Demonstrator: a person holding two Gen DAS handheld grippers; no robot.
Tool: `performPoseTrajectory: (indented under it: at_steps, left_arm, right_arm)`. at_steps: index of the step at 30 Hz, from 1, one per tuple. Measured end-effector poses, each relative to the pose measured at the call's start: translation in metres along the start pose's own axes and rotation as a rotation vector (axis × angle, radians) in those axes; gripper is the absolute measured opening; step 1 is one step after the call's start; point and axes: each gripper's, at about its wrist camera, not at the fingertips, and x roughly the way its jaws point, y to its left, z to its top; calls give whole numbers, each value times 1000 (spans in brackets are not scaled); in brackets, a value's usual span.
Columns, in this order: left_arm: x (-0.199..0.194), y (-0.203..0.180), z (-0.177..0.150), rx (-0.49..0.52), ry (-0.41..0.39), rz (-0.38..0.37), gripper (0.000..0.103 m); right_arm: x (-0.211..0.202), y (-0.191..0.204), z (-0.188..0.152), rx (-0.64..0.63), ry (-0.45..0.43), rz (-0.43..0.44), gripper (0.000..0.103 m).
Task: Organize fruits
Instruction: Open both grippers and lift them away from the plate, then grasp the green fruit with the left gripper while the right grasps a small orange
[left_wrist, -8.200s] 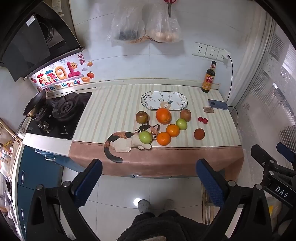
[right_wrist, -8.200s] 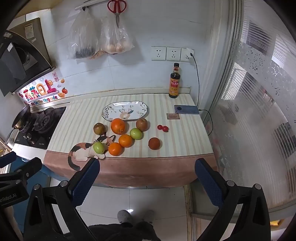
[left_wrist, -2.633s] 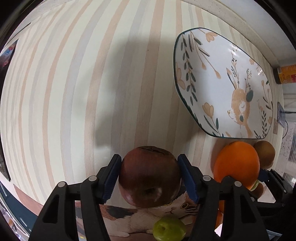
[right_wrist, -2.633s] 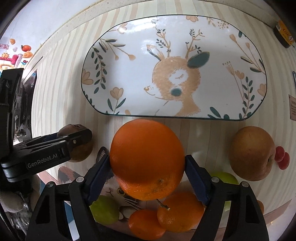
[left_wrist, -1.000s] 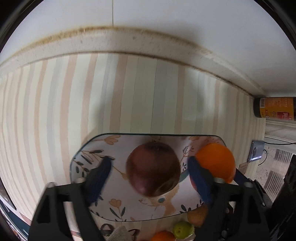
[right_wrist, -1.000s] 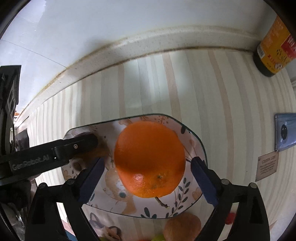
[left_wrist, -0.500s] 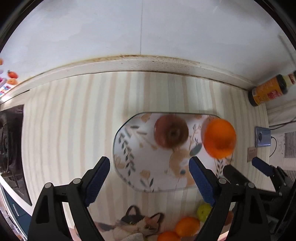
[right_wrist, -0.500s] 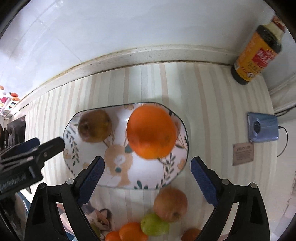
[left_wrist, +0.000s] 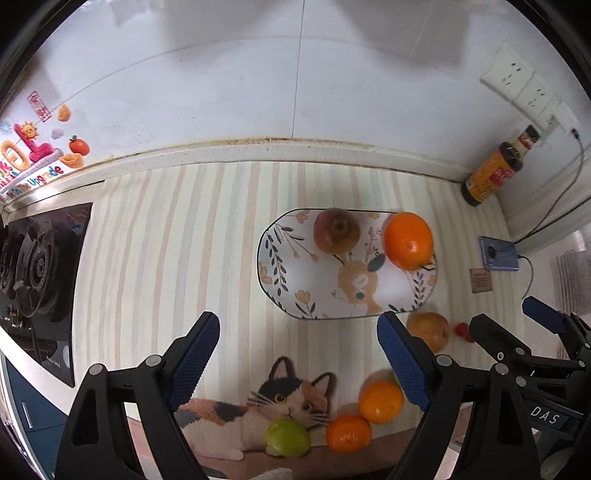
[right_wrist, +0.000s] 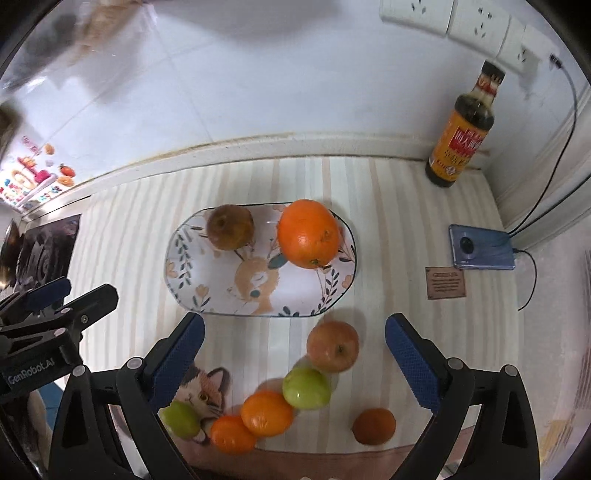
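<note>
A patterned oval plate (left_wrist: 295, 280) (right_wrist: 207, 280) holds a dark red apple (left_wrist: 336, 229) (right_wrist: 230, 226) and a large orange (left_wrist: 408, 240) (right_wrist: 308, 233). On the striped mat in front lie a red-yellow apple (right_wrist: 333, 350) (left_wrist: 428, 330), a green apple (right_wrist: 306, 387), two small oranges (right_wrist: 266, 412) (left_wrist: 380, 401), a second green apple (left_wrist: 288, 437) (right_wrist: 181, 419) on the cat picture, and a dark orange fruit (right_wrist: 373, 425). My left gripper (left_wrist: 299, 362) and right gripper (right_wrist: 293, 360) are both open and empty, held above the loose fruit.
A sauce bottle (right_wrist: 461, 129) stands at the back right by the wall. A blue phone on a cable (right_wrist: 482, 248) and a small brown card (right_wrist: 445, 282) lie right of the plate. A gas stove (left_wrist: 33, 266) is at the left. Small red fruits (left_wrist: 463, 328) lie beside the apple.
Both grippers have let go of the dark apple and the large orange on the plate and pulled back and up; more of the counter and the loose fruit shows now.
</note>
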Motion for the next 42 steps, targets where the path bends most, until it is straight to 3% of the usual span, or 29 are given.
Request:
performPoseTrajectory:
  at_steps: [11,20,21,22,24,28,34,38,41,42]
  left_arm:
    - [-54,-3,-29,16,-47,-50,87]
    - [-60,4,-39,-15,-54,-56,87]
    - [-57,4,-40,-9,-55,-47,90]
    - [-53,3,-41,-1,-51,-33,101]
    - [-41,4,-45,10,-26,-22,103]
    - [-10,5,-59,27,65,-25,103]
    - [66,16,-97,-9,305,-36,102]
    - [115,24,-121,-78,472,-77,102]
    - [142,27,-136,-120,557,-116,101]
    - [148,28,-139,-130,569,-128,96]
  right_arm:
    - [-60,3,-31,5,-75,49,100]
    - [-67,-6,-42,49,-73,91,100]
    - [-64,-8,-43,57,-63,100,100]
    - [-59,-9,-45,60,-51,104,100]
    - [-48,-12,-48,71,-20,113,100]
    - [-10,-19,-59,99,76,150,100]
    - [76,-30,-89,201,306,261,100]
    - [119,-32,-105,250,403,269,98]
    - [140,-30,-111,261,446,271,98]
    - [147,-28,-113,263,461,270,97]
